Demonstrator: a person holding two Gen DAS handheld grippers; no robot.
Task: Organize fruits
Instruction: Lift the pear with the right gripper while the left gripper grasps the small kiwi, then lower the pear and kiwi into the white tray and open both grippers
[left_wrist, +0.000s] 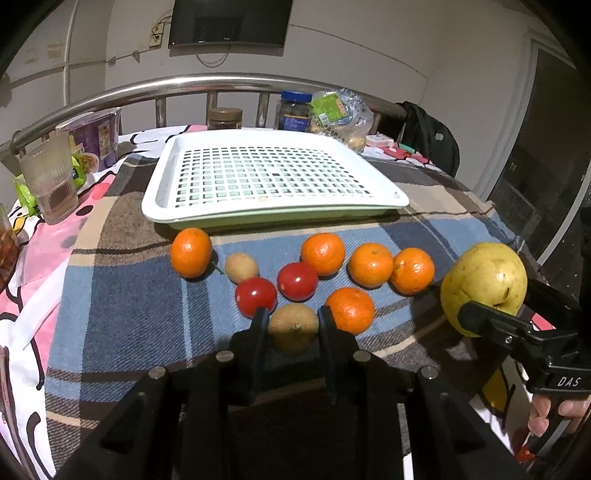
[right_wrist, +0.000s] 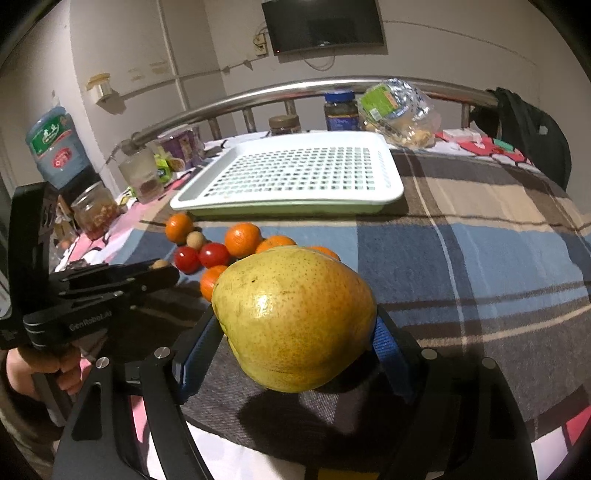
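My left gripper (left_wrist: 293, 314) is shut on a small brown round fruit (left_wrist: 293, 328) that rests on the plaid cloth, one finger on each side of it. Around it lie two red tomatoes (left_wrist: 256, 296), several oranges (left_wrist: 322, 254) and another small brown fruit (left_wrist: 241, 267). My right gripper (right_wrist: 297, 326) is shut on a large yellow-green pear (right_wrist: 291, 295), held just above the cloth at the right of the fruit group; its shadow falls below. The pear (left_wrist: 484, 280) also shows in the left wrist view. A white perforated tray (left_wrist: 277, 212) lies empty behind the fruit.
A ribbed glass (left_wrist: 50, 184) and a purple cup (left_wrist: 99, 133) stand at the left. Jars (left_wrist: 293, 110) and a plastic food bag (left_wrist: 340, 114) line the metal rail (left_wrist: 221, 83) behind the tray. A black backpack (right_wrist: 532, 133) hangs at the right, and a water jug (right_wrist: 55, 147) stands far left.
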